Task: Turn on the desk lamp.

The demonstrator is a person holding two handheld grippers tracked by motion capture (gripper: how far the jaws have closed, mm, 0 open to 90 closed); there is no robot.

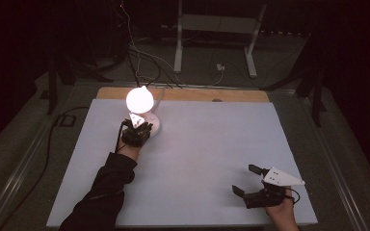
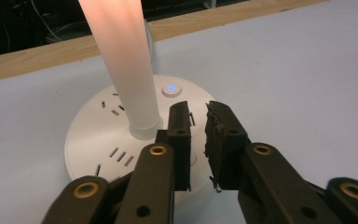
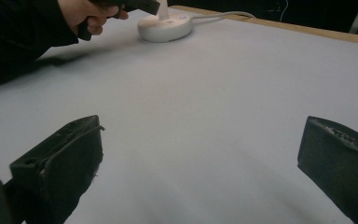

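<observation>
High view puts the lit lamp (image 1: pixel 140 103) at upper left, stem upright. Left gripper view shows its round base (image 2: pixel 98 135), blue button (image 2: pixel 171 88) glowing; the left gripper (image 2: pixel 199 122) is nearly closed over it, apparently holding nothing. Right gripper (image 3: pixel 200 149) gapes empty.

No readable text, label, brand or number appears anywhere.

A white lamp (image 1: pixel 141 108) stands upright at about ten o'clock on the table, lit, its globe glowing. Its round base (image 2: pixel 98 135) carries socket slots and a blue-lit button (image 2: pixel 171 88).
</observation>
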